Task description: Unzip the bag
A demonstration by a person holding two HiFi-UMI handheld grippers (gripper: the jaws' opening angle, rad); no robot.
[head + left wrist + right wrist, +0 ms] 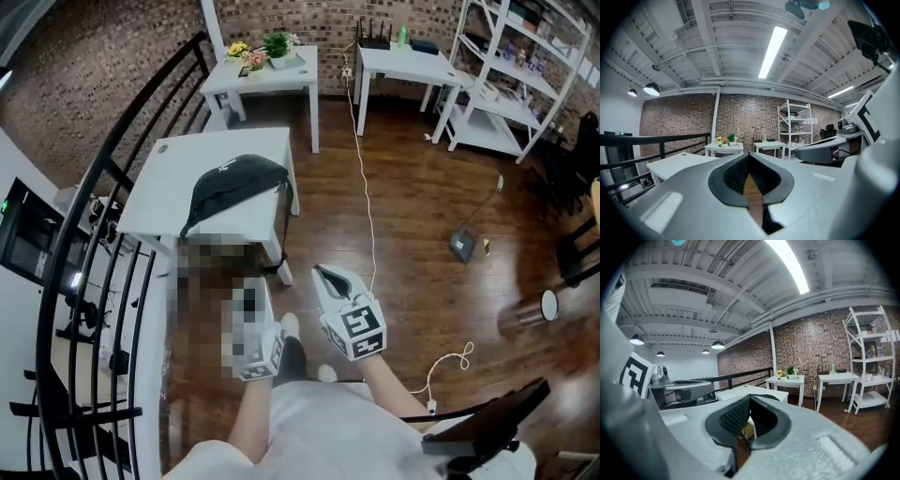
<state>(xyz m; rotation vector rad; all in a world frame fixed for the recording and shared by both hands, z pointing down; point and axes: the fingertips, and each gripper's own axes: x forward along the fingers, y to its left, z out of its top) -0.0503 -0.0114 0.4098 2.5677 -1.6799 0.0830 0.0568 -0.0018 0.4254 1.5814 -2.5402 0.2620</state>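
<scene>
bag [239,183] on desk [173,202]: I judge soft, light, floppy | I'd pin fabric, pinch zip pull (unseen) | left tool [749,157], right tool [750,401] both closed, empty, well off

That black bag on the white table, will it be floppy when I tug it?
Probably floppy: the black bag sags flat, strap drooping over the white table edge. Likely light, so it may slide when tugged.
</scene>
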